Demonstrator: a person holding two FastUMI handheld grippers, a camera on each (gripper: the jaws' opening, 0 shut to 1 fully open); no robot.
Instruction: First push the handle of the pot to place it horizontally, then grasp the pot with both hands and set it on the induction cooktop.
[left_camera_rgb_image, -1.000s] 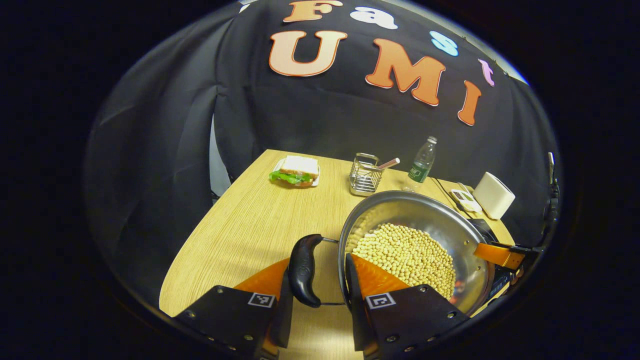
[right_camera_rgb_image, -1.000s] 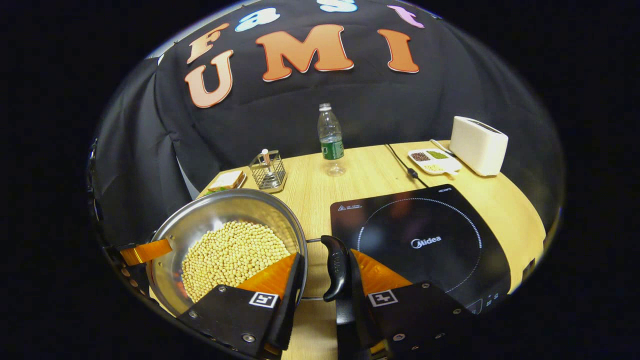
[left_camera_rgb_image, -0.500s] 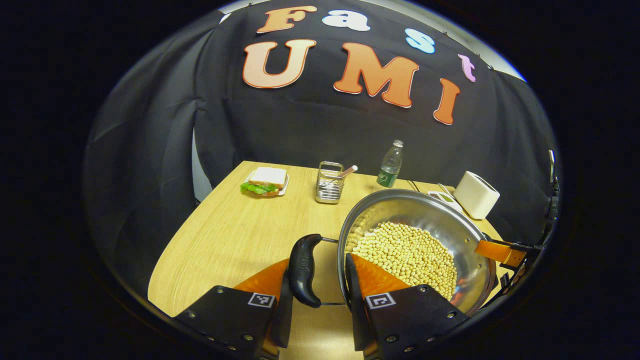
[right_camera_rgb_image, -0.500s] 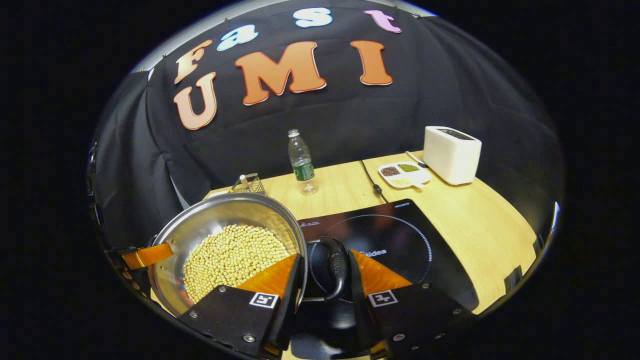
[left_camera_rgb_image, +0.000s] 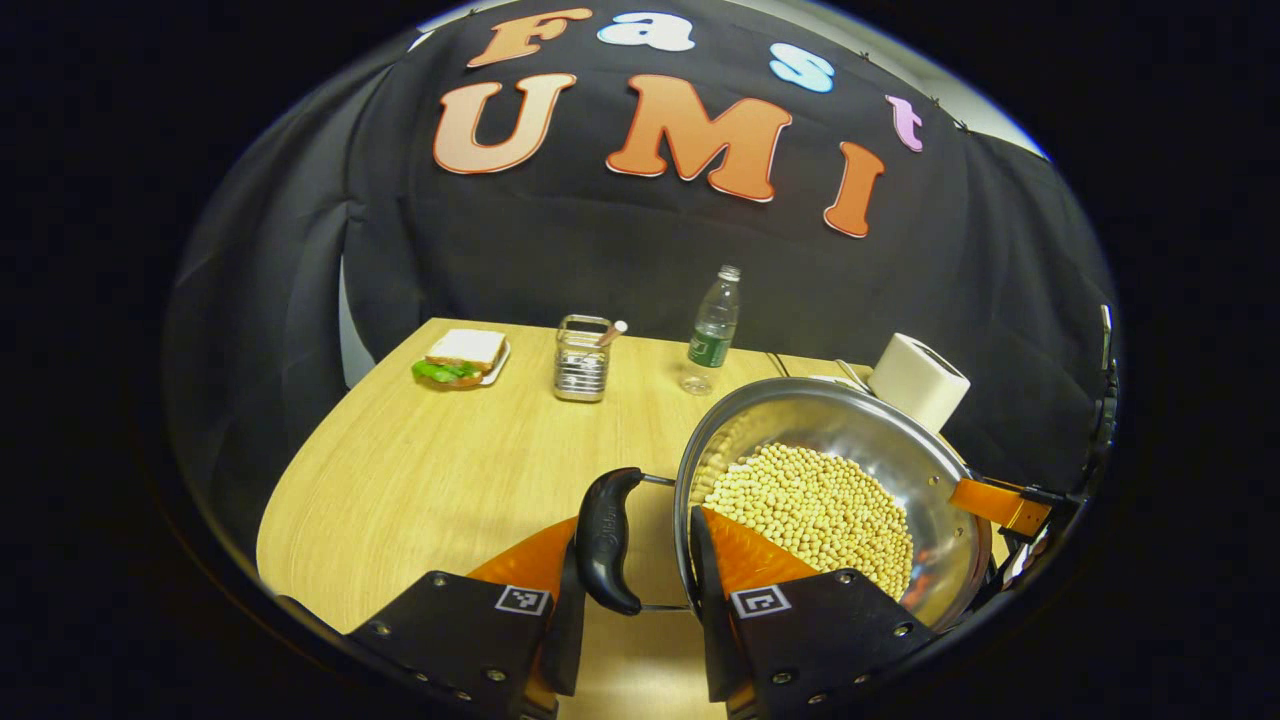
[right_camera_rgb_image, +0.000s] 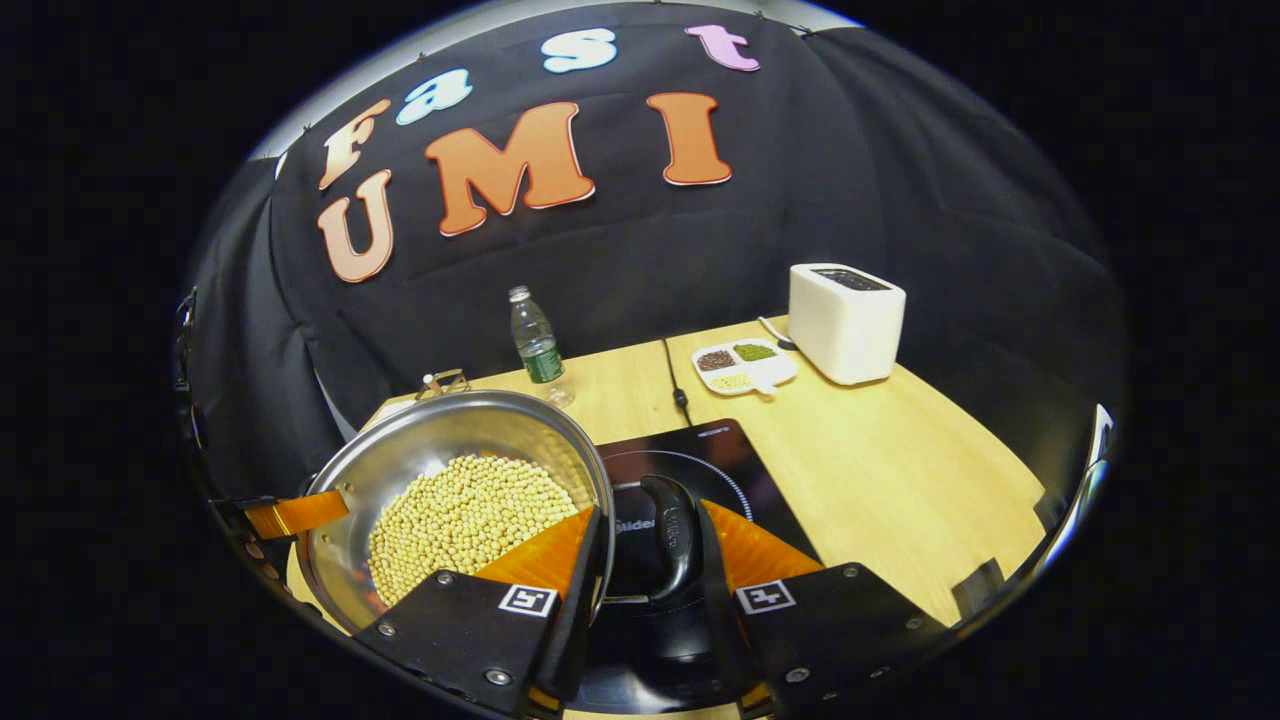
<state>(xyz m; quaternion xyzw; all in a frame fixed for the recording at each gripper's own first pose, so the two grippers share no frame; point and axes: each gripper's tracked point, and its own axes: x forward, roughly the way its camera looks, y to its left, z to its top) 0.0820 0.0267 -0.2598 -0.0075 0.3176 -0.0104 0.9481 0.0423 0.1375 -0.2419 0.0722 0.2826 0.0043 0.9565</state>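
The pot (left_camera_rgb_image: 830, 500), heaped with beans (left_camera_rgb_image: 810, 505), hangs between the two claws, carried by its side handles. The left claw (left_camera_rgb_image: 628, 560) straddles the black left handle (left_camera_rgb_image: 605, 540); its inner finger (left_camera_rgb_image: 745, 555) sits over the rim on the beans' side and the outer finger lies just outside the handle, so it looks clamped on handle and rim together, though real pressure from both pads is hard to confirm. The right claw (right_camera_rgb_image: 645, 555) grips the right handle (right_camera_rgb_image: 675, 535) the same way, with the pot (right_camera_rgb_image: 455, 480) to its left and the cooktop (right_camera_rgb_image: 700, 460) straight ahead and partly beneath it. Judging by that, the pot is over the cooktop's near edge, not yet set down. The risks look plain: uneven lowering by the two claws would tilt the pot and spill beans; the loop handles could pivot or slip in the fingers; and landing off-centre would leave it overhanging.
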